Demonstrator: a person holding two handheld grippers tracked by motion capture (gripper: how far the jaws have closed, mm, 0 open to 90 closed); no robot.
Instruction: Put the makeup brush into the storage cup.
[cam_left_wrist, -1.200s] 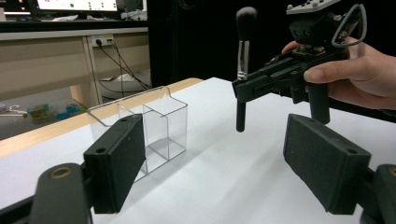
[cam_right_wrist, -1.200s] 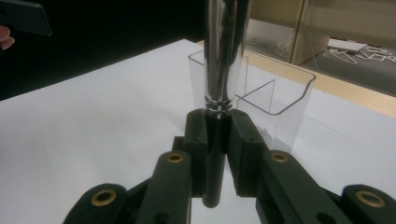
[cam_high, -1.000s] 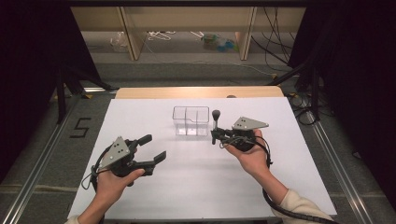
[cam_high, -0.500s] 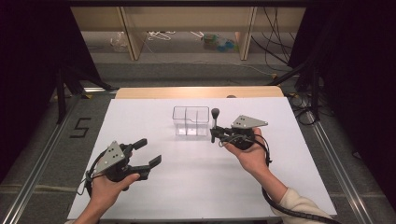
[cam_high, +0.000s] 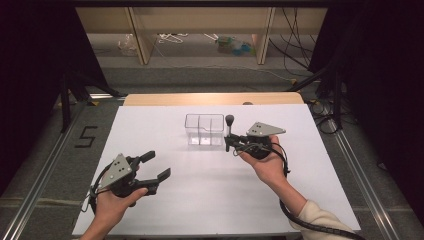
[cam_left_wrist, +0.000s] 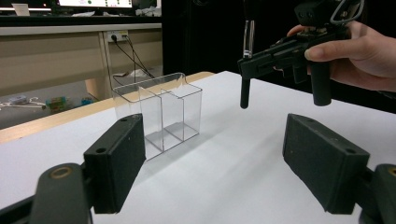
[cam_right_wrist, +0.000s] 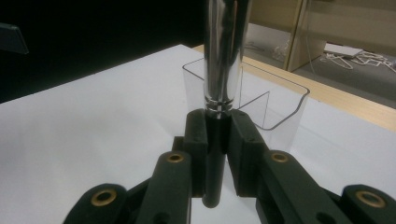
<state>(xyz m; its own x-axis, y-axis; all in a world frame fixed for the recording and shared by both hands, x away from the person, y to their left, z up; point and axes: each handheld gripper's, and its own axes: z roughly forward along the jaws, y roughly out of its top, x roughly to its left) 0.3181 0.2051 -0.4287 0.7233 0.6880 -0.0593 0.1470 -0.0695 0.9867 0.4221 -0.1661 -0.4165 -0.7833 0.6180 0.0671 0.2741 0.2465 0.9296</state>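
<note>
So the white tabletop (cam_high: 200, 200) carried the work, and just ahead of my right hand-held gripper (cam_high: 231, 143) stood the clear divided bin (cam_high: 204, 129), two compartments side by side, both apparently vacant. I judged the step in hand to be the carry: the tool was gripped and brought up beside the bin but not yet over it. My right hand-held gripper was clamped on the black handle of a slim brush-like tool (cam_high: 229, 127), the jaws pressed tight against its shaft in the right gripper view (cam_right_wrist: 218, 140). The tool stood upright, its long axis vertical, dark rounded head pointing up above the jaws and the handle's butt pointing down toward the tabletop, clear of the surface. It hung just beside the bin's near wall.

My left hand-held gripper (cam_high: 156, 167) sat well behind and away from the bin, jaws spread apart with nothing between them.

The next move, as I read it, called for lifting the tool above the rim, centring it over one compartment, then lowering it straight before letting go.
</note>
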